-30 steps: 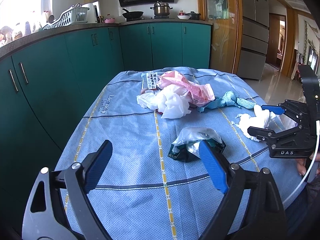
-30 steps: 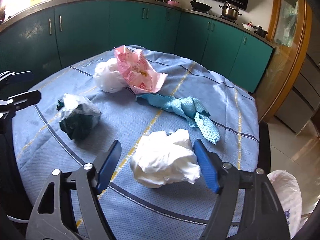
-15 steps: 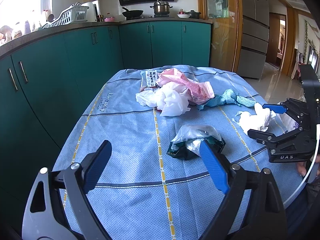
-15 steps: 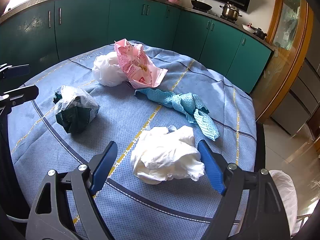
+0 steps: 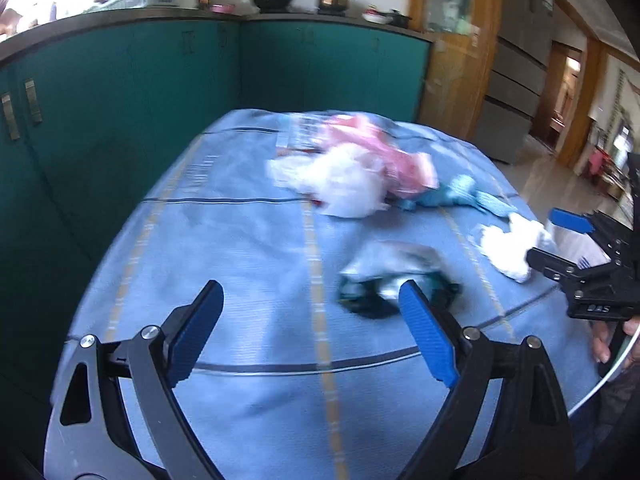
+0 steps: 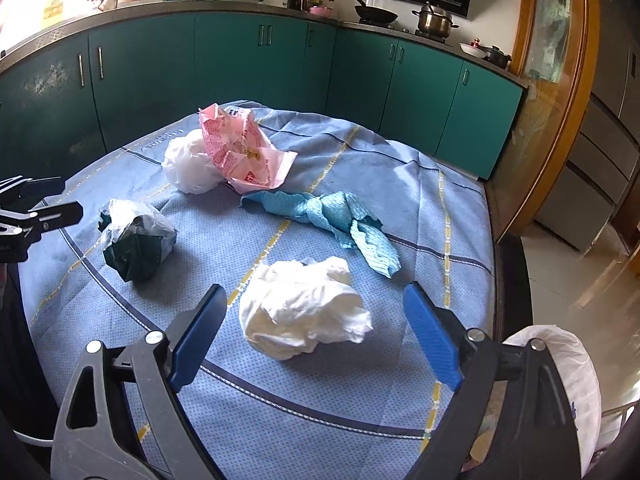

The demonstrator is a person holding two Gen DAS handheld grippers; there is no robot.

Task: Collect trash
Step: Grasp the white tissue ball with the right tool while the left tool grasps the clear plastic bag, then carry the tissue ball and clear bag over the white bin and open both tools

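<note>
Since a second ago the right gripper has closed in on the white paper wad, jaws spread and empty. Left gripper, also agape, swings toward the dark bag. Wads squash (may slip out).

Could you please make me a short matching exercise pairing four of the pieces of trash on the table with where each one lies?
Things:
1. white paper wad
2. dark green bag bundle
3. pink wrapper
4. teal cloth

Places:
A. leaning on the white plastic bag at the far end
B. directly ahead between the open fingers of the right hand-held gripper
C. stretched across the middle of the table
D. nearest the left hand-held gripper

Pairs: 1-B, 2-D, 3-A, 4-C
</note>
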